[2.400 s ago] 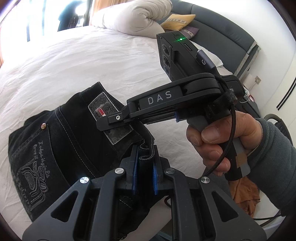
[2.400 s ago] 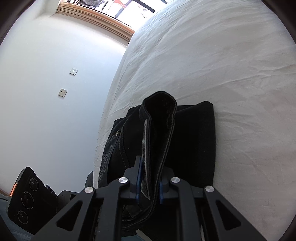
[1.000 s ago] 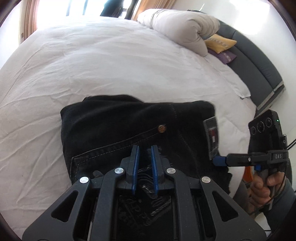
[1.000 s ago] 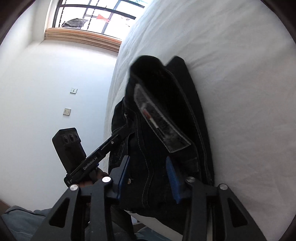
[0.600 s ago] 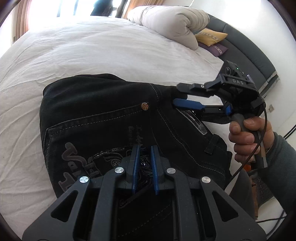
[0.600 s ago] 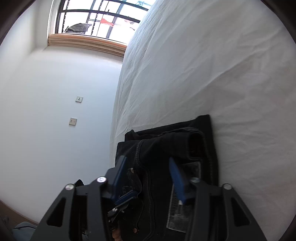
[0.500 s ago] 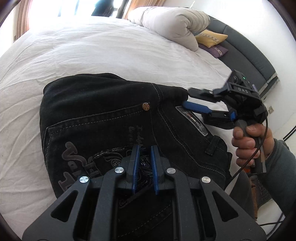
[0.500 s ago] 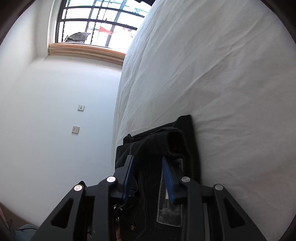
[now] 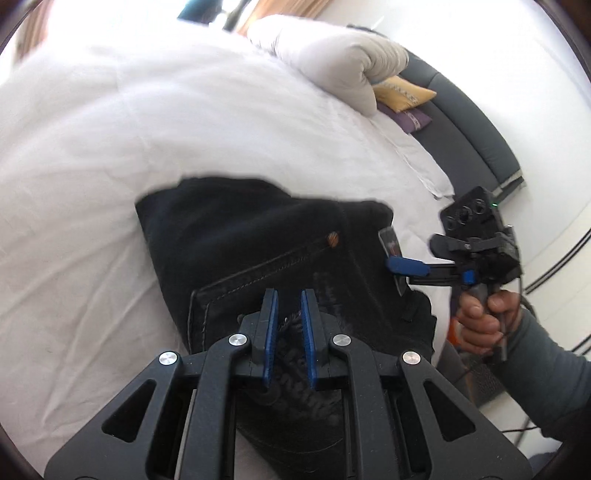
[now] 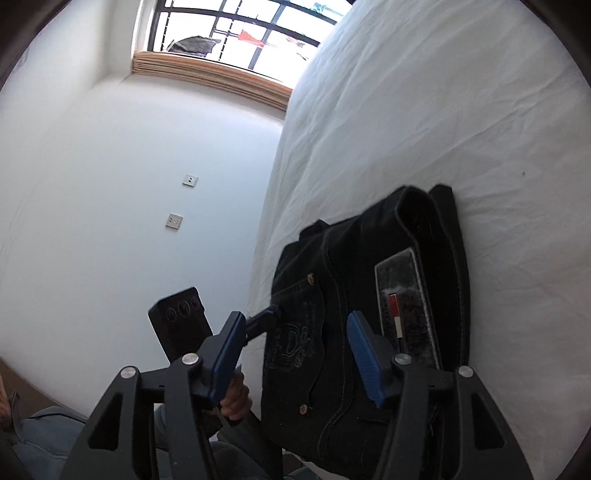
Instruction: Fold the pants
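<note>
Black folded jeans (image 9: 240, 236) lie near the bed's edge, with the embroidered back pocket (image 10: 295, 339) and a grey waistband label (image 10: 402, 295) facing up. My left gripper (image 9: 288, 321) is shut and sits low over the pocket with no cloth pinched; from the right wrist view the left gripper (image 10: 271, 314) meets the jeans' left edge. My right gripper (image 10: 295, 321) hovers just short of the waistband. Its jaws are opening, and the pads are clear of the denim. In the left wrist view the right gripper (image 9: 413, 256) is beside the label (image 9: 389, 243), held by a hand (image 9: 480, 317).
White bed sheet (image 9: 147, 110) spreads beyond the jeans. A rolled pillow (image 9: 332, 55), a yellow cushion (image 9: 402, 94) and a grey headboard (image 9: 472, 125) are at the far end. A white wall with sockets (image 10: 190, 180) and a window (image 10: 240, 29) lie left of the bed.
My right gripper's jaws have spread wider and let go of the waistband. The left wrist view shifted from the embroidery up to the pocket's top edge. The jeans now lie flat.
</note>
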The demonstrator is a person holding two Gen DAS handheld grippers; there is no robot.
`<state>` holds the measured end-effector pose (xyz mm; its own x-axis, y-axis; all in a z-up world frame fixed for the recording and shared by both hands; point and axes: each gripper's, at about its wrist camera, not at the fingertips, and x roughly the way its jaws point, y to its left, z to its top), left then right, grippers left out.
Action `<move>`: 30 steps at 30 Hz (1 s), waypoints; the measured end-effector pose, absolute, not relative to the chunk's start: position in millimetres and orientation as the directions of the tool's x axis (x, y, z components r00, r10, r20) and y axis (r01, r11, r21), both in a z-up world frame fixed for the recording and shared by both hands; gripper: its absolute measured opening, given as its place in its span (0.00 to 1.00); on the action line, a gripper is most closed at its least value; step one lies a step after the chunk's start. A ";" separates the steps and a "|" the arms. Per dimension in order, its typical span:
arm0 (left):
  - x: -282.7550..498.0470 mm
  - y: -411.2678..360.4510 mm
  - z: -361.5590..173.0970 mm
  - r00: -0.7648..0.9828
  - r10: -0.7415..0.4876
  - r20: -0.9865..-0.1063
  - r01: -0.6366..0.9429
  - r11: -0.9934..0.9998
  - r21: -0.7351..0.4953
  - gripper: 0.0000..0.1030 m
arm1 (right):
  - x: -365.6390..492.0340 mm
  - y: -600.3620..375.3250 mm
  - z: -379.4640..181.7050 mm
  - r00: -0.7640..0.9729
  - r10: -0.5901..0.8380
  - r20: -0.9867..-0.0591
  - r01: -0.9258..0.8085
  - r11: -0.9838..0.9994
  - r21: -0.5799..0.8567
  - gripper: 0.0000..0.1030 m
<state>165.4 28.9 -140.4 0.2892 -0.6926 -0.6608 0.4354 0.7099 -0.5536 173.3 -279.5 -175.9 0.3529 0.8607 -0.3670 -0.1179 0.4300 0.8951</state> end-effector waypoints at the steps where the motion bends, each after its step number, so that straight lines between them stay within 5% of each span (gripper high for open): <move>1: 162.1 32.2 -146.8 0.276 -0.708 -0.651 0.424 0.697 -0.578 0.12 | 175.5 -279.6 -186.0 0.344 0.859 -0.379 -0.091 0.432 0.897 0.58; 5: 124.7 30.2 -151.1 0.216 -0.799 -0.561 0.449 0.592 -0.669 0.12 | 167.8 -291.6 -202.7 0.373 0.872 -0.318 -0.044 0.359 0.932 0.57; 12: 69.5 8.6 -158.8 0.049 -0.809 -0.586 0.529 0.518 -0.672 0.12 | 127.3 -305.7 -206.2 0.339 0.873 -0.350 -0.037 0.384 0.923 0.60; 14: 71.7 17.9 -148.8 0.077 -0.807 -0.586 0.530 0.531 -0.661 0.12 | 112.5 -314.4 -196.9 0.371 0.854 -0.364 -0.054 0.411 0.910 0.65; 18: 94.7 53.2 -140.9 0.250 -0.772 -0.584 0.424 0.630 -0.651 0.14 | 102.8 -336.9 -177.7 0.469 0.768 -0.436 -0.047 0.515 0.856 0.90; 19: 100.6 55.3 -141.9 0.286 -0.747 -0.600 0.395 0.662 -0.637 0.25 | 106.1 -338.7 -176.0 0.479 0.745 -0.465 -0.038 0.546 0.837 0.90; 20: 110.1 57.0 -143.2 0.314 -0.715 -0.624 0.366 0.698 -0.616 0.52 | 111.8 -339.5 -176.2 0.475 0.741 -0.475 -0.033 0.554 0.832 0.90; 22: 123.6 58.4 -144.9 0.355 -0.687 -0.634 0.318 0.726 -0.609 0.82 | 126.4 -335.7 -177.8 0.449 0.737 -0.505 -0.017 0.572 0.820 0.90; 30: 160.1 11.6 -165.7 0.283 -0.559 -0.779 0.257 0.827 -0.500 0.84 | 166.4 -302.4 -197.9 0.321 0.697 -0.641 -0.026 0.683 0.730 0.88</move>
